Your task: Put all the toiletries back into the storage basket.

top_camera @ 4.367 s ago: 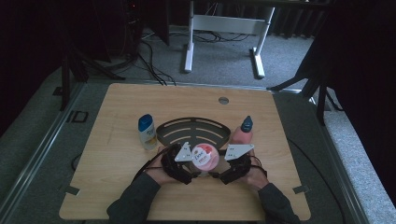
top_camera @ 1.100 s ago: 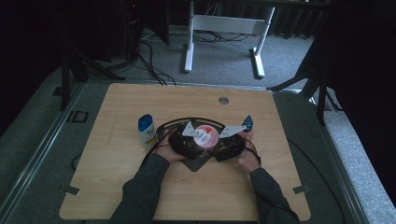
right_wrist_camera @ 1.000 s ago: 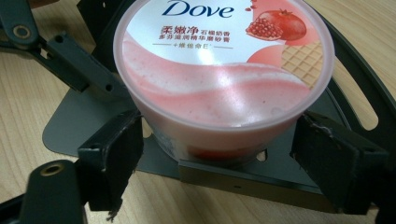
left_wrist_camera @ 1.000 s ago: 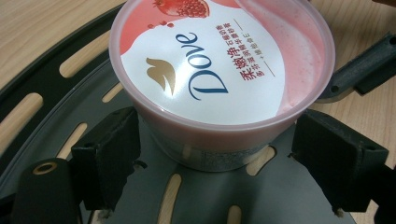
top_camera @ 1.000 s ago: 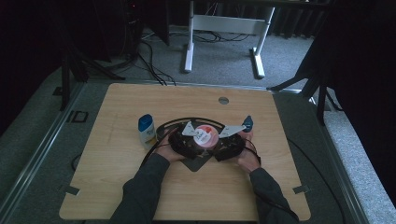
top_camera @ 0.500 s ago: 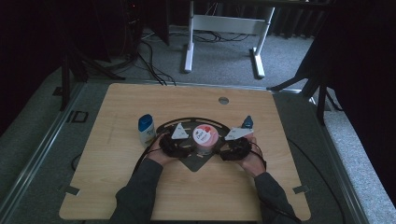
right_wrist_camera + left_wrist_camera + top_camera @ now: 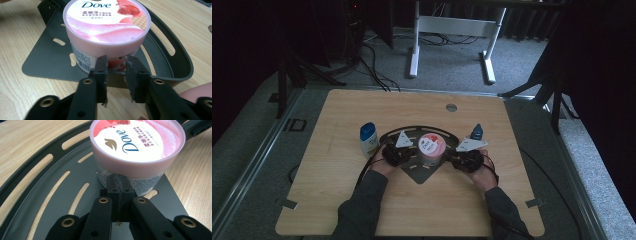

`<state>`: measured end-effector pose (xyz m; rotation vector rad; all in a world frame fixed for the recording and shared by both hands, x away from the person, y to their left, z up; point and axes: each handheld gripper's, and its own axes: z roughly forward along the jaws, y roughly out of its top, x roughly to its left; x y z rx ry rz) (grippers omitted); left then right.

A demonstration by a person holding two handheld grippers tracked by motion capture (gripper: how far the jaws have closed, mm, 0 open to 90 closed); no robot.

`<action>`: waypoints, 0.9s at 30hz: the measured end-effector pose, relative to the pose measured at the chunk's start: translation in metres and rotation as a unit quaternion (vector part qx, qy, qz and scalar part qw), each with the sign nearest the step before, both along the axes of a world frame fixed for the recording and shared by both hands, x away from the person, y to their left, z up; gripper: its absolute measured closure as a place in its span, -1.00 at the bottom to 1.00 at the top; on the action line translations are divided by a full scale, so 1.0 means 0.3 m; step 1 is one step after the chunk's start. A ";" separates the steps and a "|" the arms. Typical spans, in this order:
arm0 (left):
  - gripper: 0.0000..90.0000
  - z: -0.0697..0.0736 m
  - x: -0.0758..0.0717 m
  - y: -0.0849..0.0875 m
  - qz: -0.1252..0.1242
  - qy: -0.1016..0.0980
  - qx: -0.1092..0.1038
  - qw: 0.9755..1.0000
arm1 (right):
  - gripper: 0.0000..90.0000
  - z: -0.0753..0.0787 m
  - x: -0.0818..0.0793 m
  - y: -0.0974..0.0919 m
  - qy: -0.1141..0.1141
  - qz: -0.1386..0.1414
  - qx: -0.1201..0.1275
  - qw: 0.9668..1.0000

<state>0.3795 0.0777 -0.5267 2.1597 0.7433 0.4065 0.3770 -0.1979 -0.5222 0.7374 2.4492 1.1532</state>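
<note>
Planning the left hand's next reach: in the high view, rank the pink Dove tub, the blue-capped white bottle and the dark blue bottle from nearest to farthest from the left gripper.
1. Pink Dove tub: just right of the left gripper, on the rack.
2. Blue-capped white bottle: to its left, a little farther.
3. Dark blue bottle: far right, beyond the tub.

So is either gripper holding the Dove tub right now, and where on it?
Nothing is held. The left gripper has just closed empty beside the Dove tub; the right gripper, jaws just closing, still gapes before its wall.

Hidden and cut off around the pink tub

The pink tub (image 7: 136, 145) ran past the frame's top edge; behind it, the dark rack's (image 7: 62, 180) far side was hidden.
</note>
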 end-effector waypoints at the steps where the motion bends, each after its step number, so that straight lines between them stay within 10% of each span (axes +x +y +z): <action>1: 0.99 -0.002 0.001 -0.003 -0.001 0.000 0.000 1.000 | 0.64 0.000 0.000 0.000 0.000 0.000 0.000 1.000; 27: 0.99 -0.003 0.037 -0.046 0.021 0.008 -0.005 1.000 | 0.82 -0.043 -0.029 0.003 0.028 0.014 0.017 0.999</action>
